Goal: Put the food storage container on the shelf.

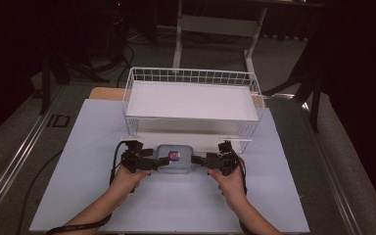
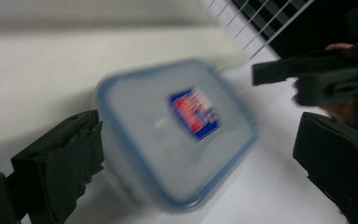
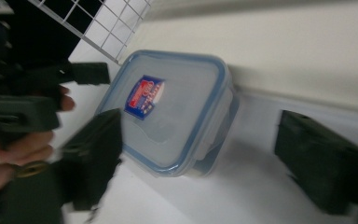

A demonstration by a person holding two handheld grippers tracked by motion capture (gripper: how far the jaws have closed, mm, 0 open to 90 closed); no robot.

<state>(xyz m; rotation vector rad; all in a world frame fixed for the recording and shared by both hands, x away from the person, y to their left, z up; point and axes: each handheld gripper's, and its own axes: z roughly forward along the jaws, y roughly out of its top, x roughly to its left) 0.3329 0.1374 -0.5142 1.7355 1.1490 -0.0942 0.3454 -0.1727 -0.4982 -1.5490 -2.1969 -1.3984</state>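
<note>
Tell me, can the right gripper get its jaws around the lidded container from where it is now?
Probably yes. The right gripper sits at the end of the lidded container with jaws open wider than it, and nothing lies between. The left gripper flanks the opposite end, leaving that side free.

Clear blue-rimmed container (image 1: 175, 159) with red-and-blue label (image 1: 174, 156); white wire basket (image 1: 191, 77); black grippers.

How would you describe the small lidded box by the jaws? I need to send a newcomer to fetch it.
On the pale table, find the white wire basket at the far side. Just in front of it, nearer the person, sits a clear plastic food container between the left gripper and the right gripper. Its blue-rimmed lid bears a small red and blue label.
</note>
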